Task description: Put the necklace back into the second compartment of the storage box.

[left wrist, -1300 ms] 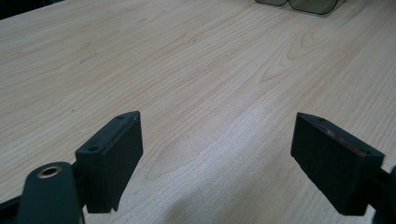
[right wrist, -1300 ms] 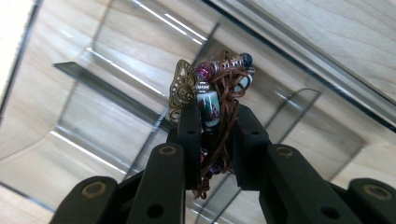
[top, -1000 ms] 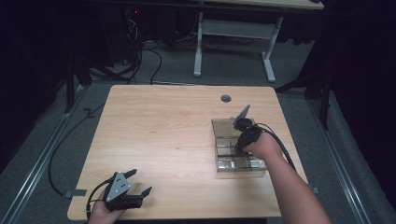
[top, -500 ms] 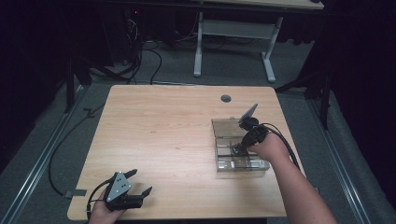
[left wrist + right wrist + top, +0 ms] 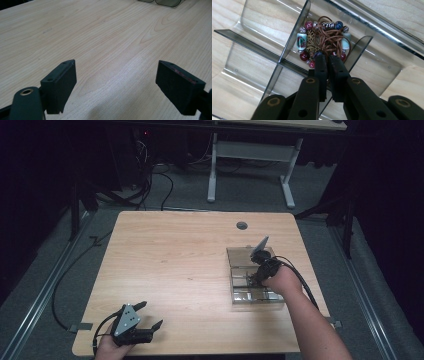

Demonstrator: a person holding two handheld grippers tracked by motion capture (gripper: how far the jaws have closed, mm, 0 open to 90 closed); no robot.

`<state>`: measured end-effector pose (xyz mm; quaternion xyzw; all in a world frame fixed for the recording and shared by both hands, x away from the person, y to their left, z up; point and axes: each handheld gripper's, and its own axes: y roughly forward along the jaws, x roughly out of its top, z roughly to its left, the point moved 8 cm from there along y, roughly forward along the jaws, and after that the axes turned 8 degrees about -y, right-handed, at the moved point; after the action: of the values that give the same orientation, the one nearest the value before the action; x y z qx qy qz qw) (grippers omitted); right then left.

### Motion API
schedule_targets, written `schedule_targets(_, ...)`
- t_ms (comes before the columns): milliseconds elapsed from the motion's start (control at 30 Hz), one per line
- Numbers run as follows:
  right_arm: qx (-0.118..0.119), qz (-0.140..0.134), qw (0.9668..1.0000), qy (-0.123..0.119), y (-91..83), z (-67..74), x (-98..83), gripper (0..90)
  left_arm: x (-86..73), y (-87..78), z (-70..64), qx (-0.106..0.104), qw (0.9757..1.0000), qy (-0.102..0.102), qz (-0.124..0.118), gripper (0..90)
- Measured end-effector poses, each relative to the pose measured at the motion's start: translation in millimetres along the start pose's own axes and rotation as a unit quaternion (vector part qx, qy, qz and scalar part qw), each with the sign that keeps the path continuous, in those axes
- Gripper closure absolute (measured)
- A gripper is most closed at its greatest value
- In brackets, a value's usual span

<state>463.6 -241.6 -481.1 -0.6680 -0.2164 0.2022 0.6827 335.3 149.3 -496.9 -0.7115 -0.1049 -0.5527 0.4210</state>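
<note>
- Your right gripper (image 5: pixel 327 60) is down inside a clear plastic organizer tray (image 5: pixel 257 25), and its jaws have just been closing. They now stand nearly together at the near edge of a beaded bracelet (image 5: pixel 322 40); they appear to pinch a strand of it, though the contact itself is hidden behind the tips.
- The bracelet lies bunched in one compartment of the tray, which sits on the right side of the wooden table (image 5: pixel 175 250) with your right gripper (image 5: pixel 260 267) over it.
- This looks like the grasp step: the grip is being set and the lift has not begun.
- Next, raise it straight up and slowly, so the loose cord clears the thin dividers without snagging.
- The bracelet is a tangle of brown leather cord, round red and blue beads, pale glazed barrel beads and a brass leaf charm; expect it to dangle and swing.
- The tray is smooth, smoky, hard plastic and may slide on the table.
- Your left gripper (image 5: pixel 131 322) rests at the near left corner, jaws spread wide over bare wood grain, holding nothing.
</note>
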Motion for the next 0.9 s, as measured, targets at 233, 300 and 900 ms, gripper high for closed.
schedule_targets(233, 0.009, -0.024, 0.9994, 0.022, -18.3, 0.9, -1.6, 76.4, 0.0, -0.8, -0.3, -0.002, 1.0000, -0.001, -0.001, 17.4)
schedule_targets(300, 0.007, -0.026, 0.9994, 0.024, -24.4, 0.6, -4.3, 76.3, 0.1, -0.7, -0.5, -0.002, 1.0000, -0.001, 0.000, 17.4)
schedule_targets(900, 0.029, -0.029, 0.9986, 0.033, -40.4, 29.6, -43.4, 75.6, 0.5, -0.2, -1.1, -0.001, 1.0000, 0.000, -0.002, 17.4)
